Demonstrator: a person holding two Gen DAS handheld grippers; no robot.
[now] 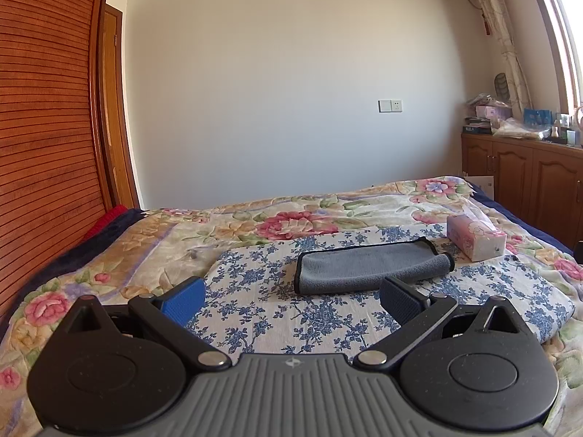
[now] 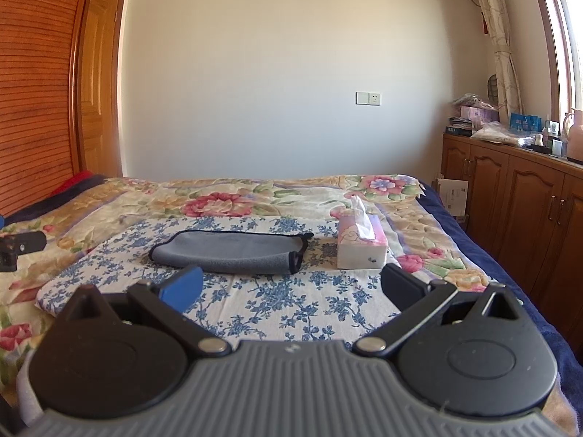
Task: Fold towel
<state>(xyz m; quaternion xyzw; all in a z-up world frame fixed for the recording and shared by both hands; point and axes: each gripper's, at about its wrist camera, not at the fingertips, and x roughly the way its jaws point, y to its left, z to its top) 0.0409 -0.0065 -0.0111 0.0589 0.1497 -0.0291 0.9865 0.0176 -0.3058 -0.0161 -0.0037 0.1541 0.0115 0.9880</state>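
Observation:
A grey towel with black edging lies folded on a blue-flowered white cloth spread over the bed. The same towel shows in the right wrist view on that cloth. My left gripper hovers just short of the towel's near edge, open, with nothing between its blue-padded fingers. My right gripper is likewise open and empty, a little nearer than the towel's right half. Part of the left gripper pokes in at the far left of the right wrist view.
A pink tissue box stands just right of the towel, also seen as the box ahead of the right gripper. A floral bedspread covers the bed. A wooden headboard rises at left; wooden cabinets line the right.

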